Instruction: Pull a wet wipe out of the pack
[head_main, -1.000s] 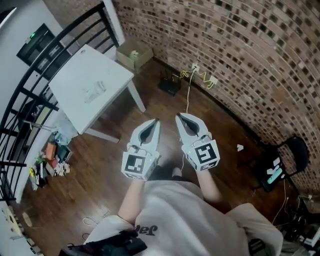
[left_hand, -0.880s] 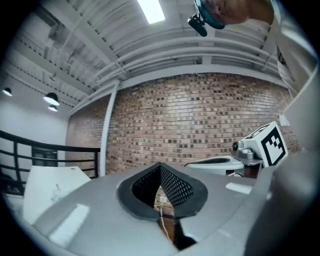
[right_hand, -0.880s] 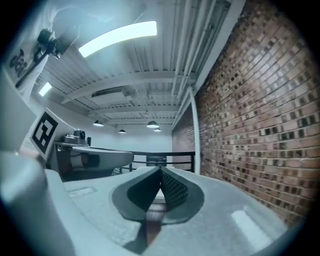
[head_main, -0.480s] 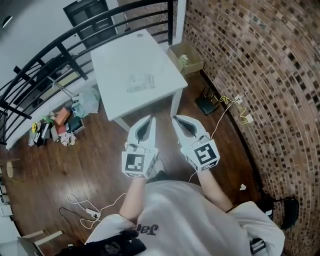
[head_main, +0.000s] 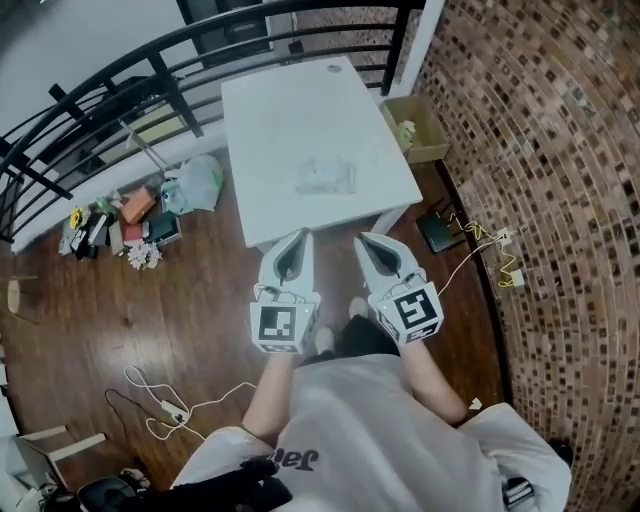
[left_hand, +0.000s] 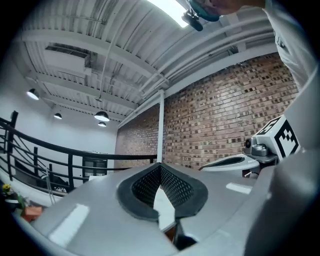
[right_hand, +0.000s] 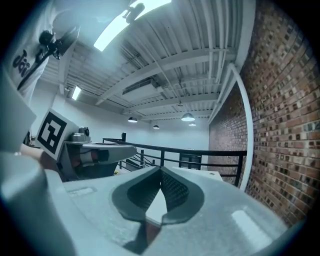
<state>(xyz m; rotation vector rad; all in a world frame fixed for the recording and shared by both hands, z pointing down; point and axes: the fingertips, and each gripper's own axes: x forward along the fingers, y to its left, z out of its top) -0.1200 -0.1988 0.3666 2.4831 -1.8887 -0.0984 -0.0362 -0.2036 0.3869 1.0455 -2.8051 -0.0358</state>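
Grippers: two, held side by side over the wooden floor (head_main: 90, 330), both pointing toward the table.
Left gripper (head_main: 299, 236): clenched, tips meeting, nothing between the jaws; only pale table top shows through the hollow behind the tips.
Right gripper (head_main: 366, 240): clenched likewise and empty, just right of the left one, not touching it.
Marker cubes: two, one at the rear of each gripper, left (head_main: 281, 326) and right (head_main: 413, 311).
Wet wipe pack (head_main: 325, 178): one, clear, lying flat on the table; ahead of both sets of tips, roughly on the line between the two grippers, well apart from either.
Table (head_main: 290, 110): one, white, square-topped; its near edge lies just ahead of the gripper tips.
Cardboard box (head_main: 415, 128): one, open, on the floor ahead and to the right of the right gripper, beside the table's far right corner.
Black device (head_main: 438, 232): one, on the floor to the right of the right gripper, near a tangle of yellow cable (head_main: 478, 232).
Power strip (head_main: 165, 408): one, white, with a looping cord, on the floor behind and left of the left gripper.
Floor clutter (head_main: 120, 215): one pile, ahead and far left of the left gripper; item count cannot be told.
Railing (head_main: 120, 90): one, black, beyond the table.
Brick wall (head_main: 560, 150): one, to the right of the right gripper.
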